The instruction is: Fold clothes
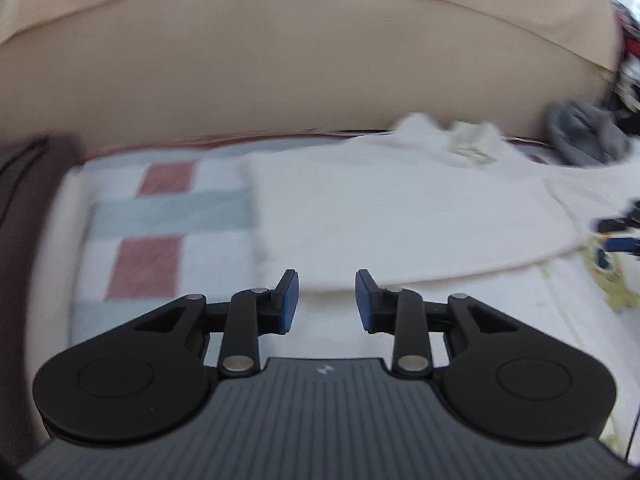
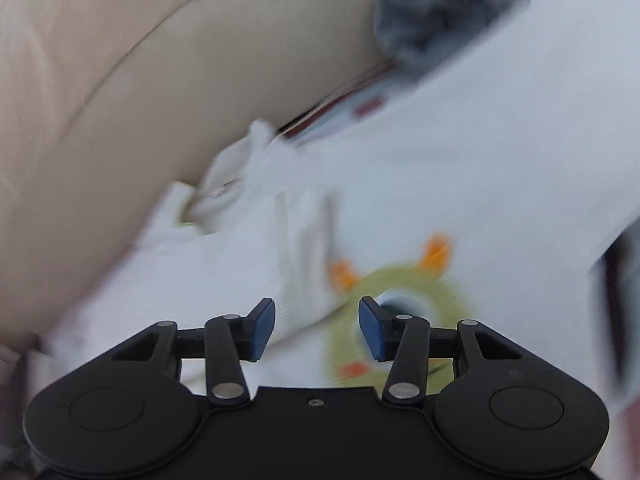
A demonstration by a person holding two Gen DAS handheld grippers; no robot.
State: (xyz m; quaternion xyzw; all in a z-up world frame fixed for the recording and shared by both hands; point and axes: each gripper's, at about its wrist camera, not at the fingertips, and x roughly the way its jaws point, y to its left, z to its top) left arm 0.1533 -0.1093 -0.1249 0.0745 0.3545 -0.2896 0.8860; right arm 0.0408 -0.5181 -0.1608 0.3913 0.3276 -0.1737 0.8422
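The white garment [image 1: 400, 216] is seen spread across the centre of both frames, a folded panel just ahead of the empty, parted left gripper [image 1: 327, 300], while the green monster print [image 2: 400, 320] lies under the right gripper [image 2: 317, 328], likewise parted and empty.

White shirt [image 2: 460, 168] w/ green one-eyed monster print [image 2: 400, 320] — orange horns, red mouth; bedspread [image 1: 168, 216] checked in white, dusty red & pale blue; headboard [image 1: 280, 72] beige; grey garment [image 1: 584, 136]; gripper pads [image 1: 290, 300] blue.
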